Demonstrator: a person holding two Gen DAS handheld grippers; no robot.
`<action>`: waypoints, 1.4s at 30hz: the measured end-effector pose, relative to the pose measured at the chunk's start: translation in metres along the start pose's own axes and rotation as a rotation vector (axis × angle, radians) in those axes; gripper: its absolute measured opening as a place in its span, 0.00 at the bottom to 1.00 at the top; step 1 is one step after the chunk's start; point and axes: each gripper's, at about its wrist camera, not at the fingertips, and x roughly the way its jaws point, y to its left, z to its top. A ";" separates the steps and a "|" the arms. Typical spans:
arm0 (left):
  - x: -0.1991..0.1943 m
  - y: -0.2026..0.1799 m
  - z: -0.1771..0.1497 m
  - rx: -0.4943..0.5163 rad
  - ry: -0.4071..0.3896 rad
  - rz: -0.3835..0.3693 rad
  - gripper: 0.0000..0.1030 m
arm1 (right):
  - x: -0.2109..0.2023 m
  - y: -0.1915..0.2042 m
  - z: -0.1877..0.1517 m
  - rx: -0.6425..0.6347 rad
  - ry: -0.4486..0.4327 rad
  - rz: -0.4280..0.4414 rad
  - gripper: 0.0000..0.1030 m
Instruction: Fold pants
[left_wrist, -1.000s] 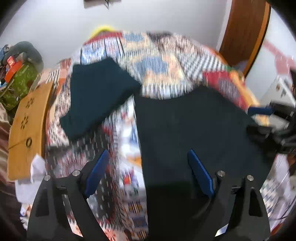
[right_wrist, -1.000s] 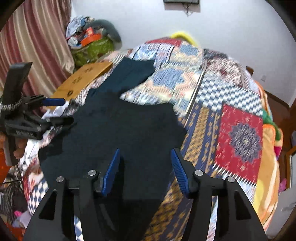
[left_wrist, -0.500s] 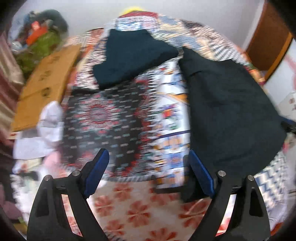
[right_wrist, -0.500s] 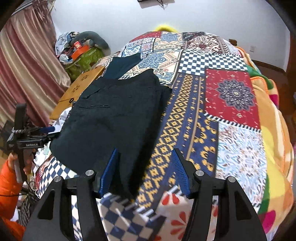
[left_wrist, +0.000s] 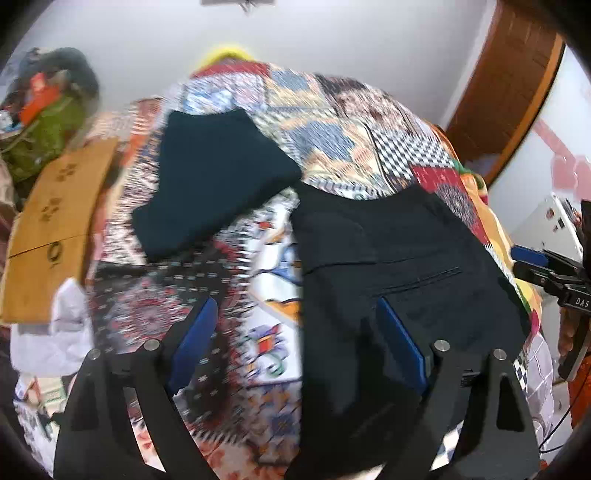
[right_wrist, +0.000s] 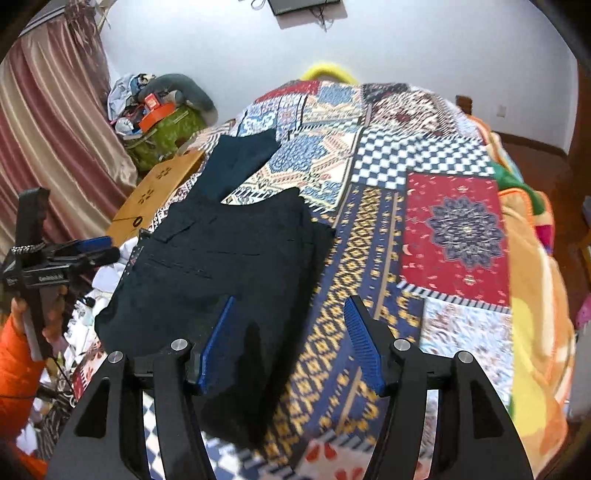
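No container shows. The dark pants (right_wrist: 229, 266) lie spread on the patchwork quilt (right_wrist: 454, 229) under and ahead of my right claw (right_wrist: 290, 343), empty with jaws just widening; my left claw (left_wrist: 295, 332) gapes wide, empty, at their edge

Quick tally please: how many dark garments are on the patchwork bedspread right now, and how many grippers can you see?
Dark folded garments: 2, the near black pants and the smaller dark teal folded garment behind them.
Black two-finger grippers with blue pads: 2, the left gripper and the right gripper, both open.
Total: 4
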 end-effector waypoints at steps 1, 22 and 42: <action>0.011 -0.003 0.001 0.002 0.027 -0.010 0.86 | 0.008 0.000 0.001 0.001 0.014 0.011 0.55; 0.078 -0.027 0.031 -0.070 0.230 -0.272 0.80 | 0.081 -0.022 0.014 0.158 0.168 0.234 0.37; -0.022 -0.028 0.046 -0.031 -0.015 -0.155 0.25 | 0.019 0.042 0.061 -0.052 -0.031 0.195 0.19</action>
